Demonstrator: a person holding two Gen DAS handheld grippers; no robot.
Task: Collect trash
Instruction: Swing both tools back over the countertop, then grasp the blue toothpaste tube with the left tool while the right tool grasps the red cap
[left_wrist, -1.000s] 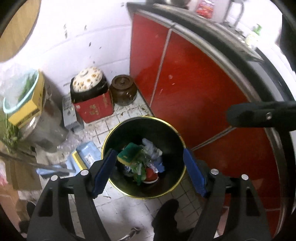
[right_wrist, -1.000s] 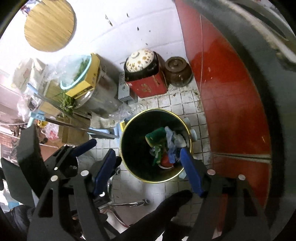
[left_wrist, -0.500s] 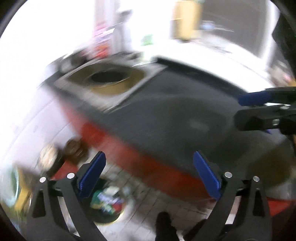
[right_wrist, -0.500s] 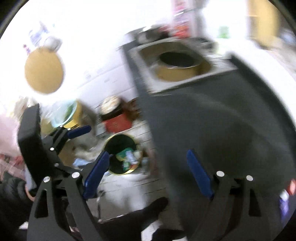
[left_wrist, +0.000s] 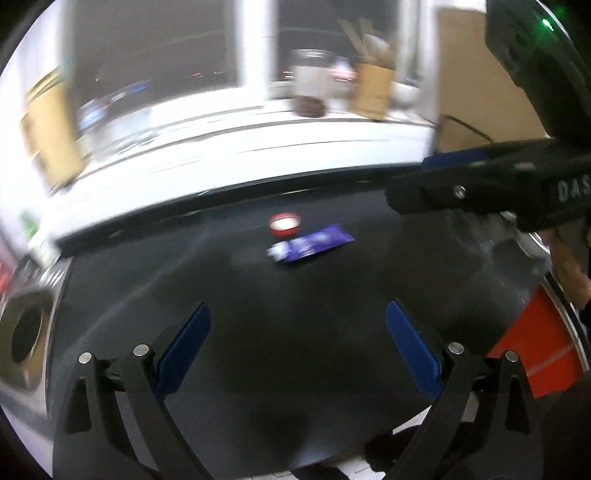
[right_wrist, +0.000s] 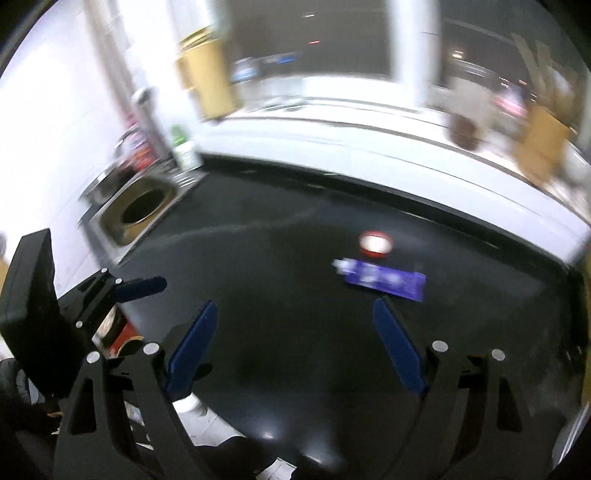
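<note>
Both grippers have swung up from over the trash bin on the floor and now look down at an angle across the dark countertop (left_wrist: 295, 350), the pictures smeared by motion. At the counter's far left end sits a steel sink (right_wrist: 138, 206) with a green-labelled bottle (right_wrist: 183, 146) just behind it by the back edge. The left gripper (left_wrist: 297, 343) tilts down over the counter's front part, its blue pads (left_wrist: 183, 347) spread wide with nothing between them; the right wrist view shows it from the side at the left (right_wrist: 140, 286). The right gripper (right_wrist: 293, 345) tilts down likewise, its jaws apart and empty; in the left wrist view it reaches in from the right edge (left_wrist: 458, 173). Toward the back edge, right of middle, lies the remaining trash: a red cap (left_wrist: 284, 223) with a white inside, and just in front of it, towards the grippers, a flat purple wrapper (left_wrist: 314, 243) (right_wrist: 384, 278). Neither gripper touches them. On the white sill behind stand a jar (left_wrist: 310, 86) and a brown paper bag (left_wrist: 371, 88)
</note>
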